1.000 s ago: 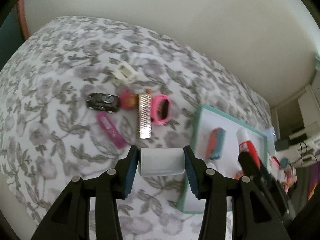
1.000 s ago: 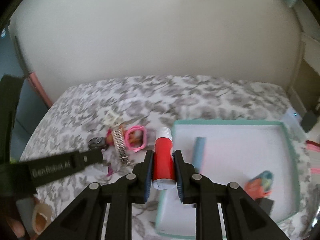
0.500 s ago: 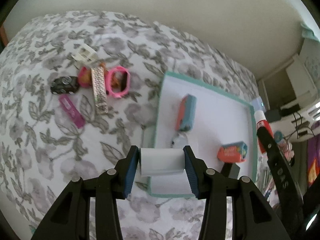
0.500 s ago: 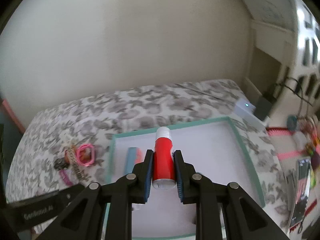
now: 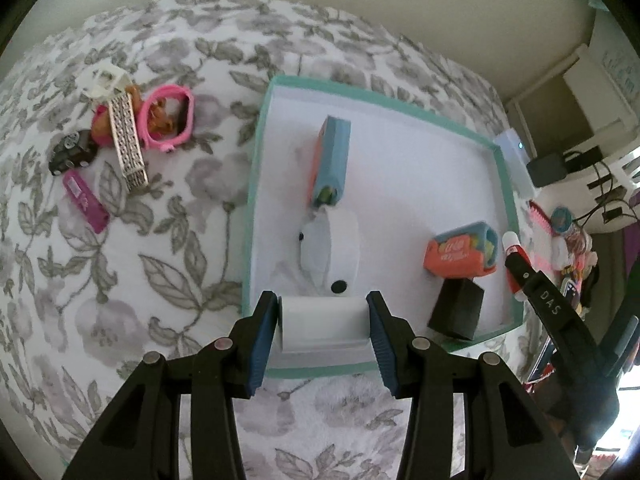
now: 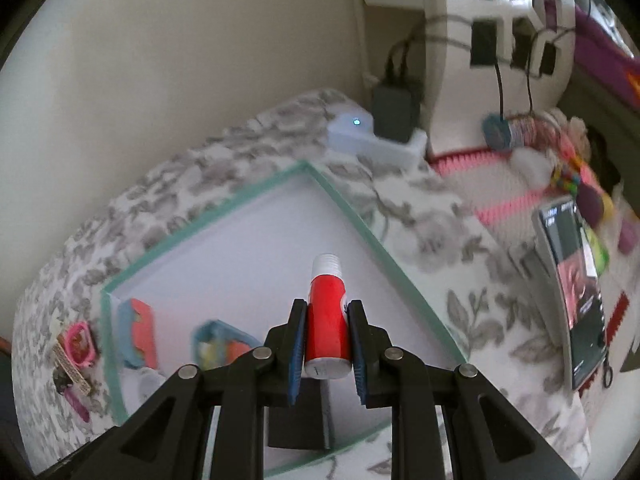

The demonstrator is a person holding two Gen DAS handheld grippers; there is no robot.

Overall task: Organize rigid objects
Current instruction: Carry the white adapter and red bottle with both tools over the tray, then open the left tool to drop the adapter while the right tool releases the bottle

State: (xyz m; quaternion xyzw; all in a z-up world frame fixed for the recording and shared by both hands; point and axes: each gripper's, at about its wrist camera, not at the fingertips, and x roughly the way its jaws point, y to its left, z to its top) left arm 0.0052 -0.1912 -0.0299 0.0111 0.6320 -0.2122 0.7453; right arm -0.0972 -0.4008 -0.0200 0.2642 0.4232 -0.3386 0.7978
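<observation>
Gripping a white block (image 5: 323, 322), the left hand-held gripper (image 5: 323, 334) hides the tray's (image 5: 256, 184) near rim; the right hand-held gripper (image 6: 326, 344) clamps a red tube (image 6: 326, 320).

A home bedroom: a bed spread with a grey floral cover (image 5: 168, 248) fills the scene beside a plain cream wall (image 6: 208, 60), chargers plugged into white furniture (image 6: 504, 52) at the bed's far corner, toys and trinkets (image 6: 568, 168) heaped alongside.

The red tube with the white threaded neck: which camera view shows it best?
The right wrist view. There the red tube fills the centre, clamped between the right gripper fingers, its whole body and threaded neck visible. The left wrist view shows it only small at the right edge, partly hidden behind the gripper.
</observation>
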